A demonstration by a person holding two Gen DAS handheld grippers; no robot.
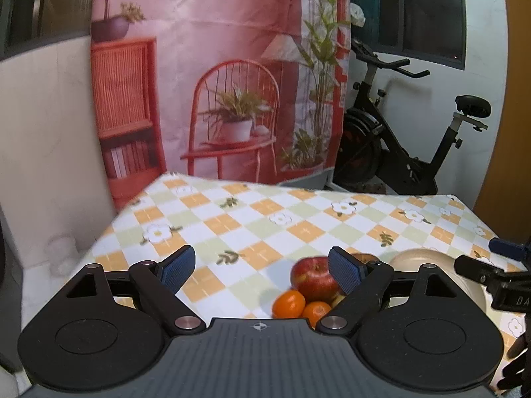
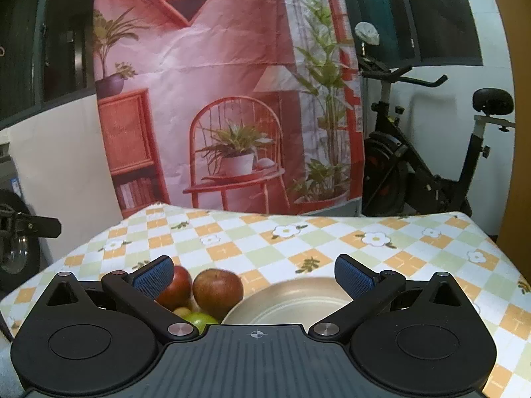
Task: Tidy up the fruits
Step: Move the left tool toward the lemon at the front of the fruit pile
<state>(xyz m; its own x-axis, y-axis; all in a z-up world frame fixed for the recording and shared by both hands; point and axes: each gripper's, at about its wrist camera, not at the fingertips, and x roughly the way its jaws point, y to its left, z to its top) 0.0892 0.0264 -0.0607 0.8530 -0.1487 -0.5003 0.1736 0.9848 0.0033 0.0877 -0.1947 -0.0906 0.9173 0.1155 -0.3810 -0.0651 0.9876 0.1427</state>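
- The fruit sits in one heap on the checked tablecloth [image 1: 252, 225]: a red apple [image 1: 313, 278], two oranges [image 1: 289, 303] in front of it, and, seen from the right wrist, a second darker apple [image 2: 217, 288] and a green fruit [image 2: 200, 320], possibly a lime.
- A cream bowl [image 2: 292, 301] stands just beside the heap and looks empty.
- The left gripper [image 1: 262, 268] is spread wide, nothing between its blue pads; one pad overlaps the red apple in view, contact unclear.
- The right gripper [image 2: 254, 273] is likewise spread wide above the bowl, holding nothing.
- Behind the table hang a pink printed backdrop [image 1: 215, 66] and an exercise bike [image 1: 398, 146].
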